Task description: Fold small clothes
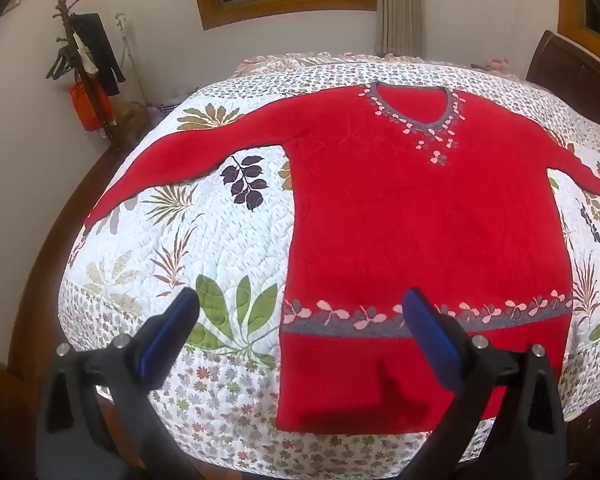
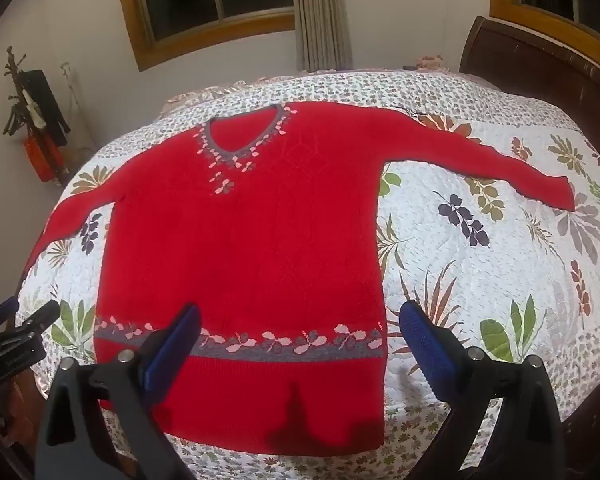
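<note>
A red knitted sweater lies flat and face up on the bed, sleeves spread to both sides, with a grey V-neck and a grey band of pink leaves near the hem. My left gripper hangs open above the sweater's lower left corner, one finger over the quilt and one over the hem band. My right gripper is open above the lower right corner, its left finger over the hem band, its right finger over the quilt. Neither holds anything. In the right wrist view the left gripper shows at the left edge.
The bed is covered by a white quilt with leaf prints. A dark headboard stands at the right. A coat stand with hanging items is by the far left wall. Windows and a curtain are behind.
</note>
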### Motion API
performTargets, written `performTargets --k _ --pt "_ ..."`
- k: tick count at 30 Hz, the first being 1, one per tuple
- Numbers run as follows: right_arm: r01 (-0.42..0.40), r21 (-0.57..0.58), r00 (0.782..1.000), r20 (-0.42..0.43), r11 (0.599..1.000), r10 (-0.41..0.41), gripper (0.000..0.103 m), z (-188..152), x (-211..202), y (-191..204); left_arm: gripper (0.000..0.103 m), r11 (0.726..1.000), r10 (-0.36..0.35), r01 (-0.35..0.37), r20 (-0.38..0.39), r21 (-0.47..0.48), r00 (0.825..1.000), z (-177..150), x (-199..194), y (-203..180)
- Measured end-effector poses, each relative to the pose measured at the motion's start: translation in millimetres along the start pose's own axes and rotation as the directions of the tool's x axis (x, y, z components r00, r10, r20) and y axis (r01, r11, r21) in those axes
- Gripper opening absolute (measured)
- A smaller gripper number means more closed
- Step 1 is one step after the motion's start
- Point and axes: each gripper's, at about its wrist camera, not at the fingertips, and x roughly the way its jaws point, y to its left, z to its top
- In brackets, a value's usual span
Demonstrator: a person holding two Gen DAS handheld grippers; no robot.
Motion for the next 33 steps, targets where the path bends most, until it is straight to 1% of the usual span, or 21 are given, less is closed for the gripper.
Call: performTargets --k 5,20,24,33 --pt "-0.012 0.007 1.0 -0.004 1.0 0.012 0.099 -0.6 -0.2 -0.6 0.101 1.0 0.001 -0.001 0.001 0.0 1.0 0.3 -0.2 0.1" --pt "-0.002 -0.003 1.0 -0.002 1.0 0.002 0.099 -5.3 0.9 2.6 0.101 1.0 0.004 -0.004 0.002 0.0 1.0 -0.2 -1.4 -0.6" --pt "0.012 -0.018 1.0 -0.002 1.0 -0.012 0.099 -5.8 5.3 2.7 0.101 1.0 0.004 -0.004 0.0 0.0 1.0 -0.1 -1.4 -0.6" --pt "0.008 -0.013 1.0 -0.007 1.0 -0.008 0.099 -5.6 5.9 2.3 0.101 1.0 0.004 -0.004 0.002 0.005 1.0 -0.3 -2.3 -1.4"
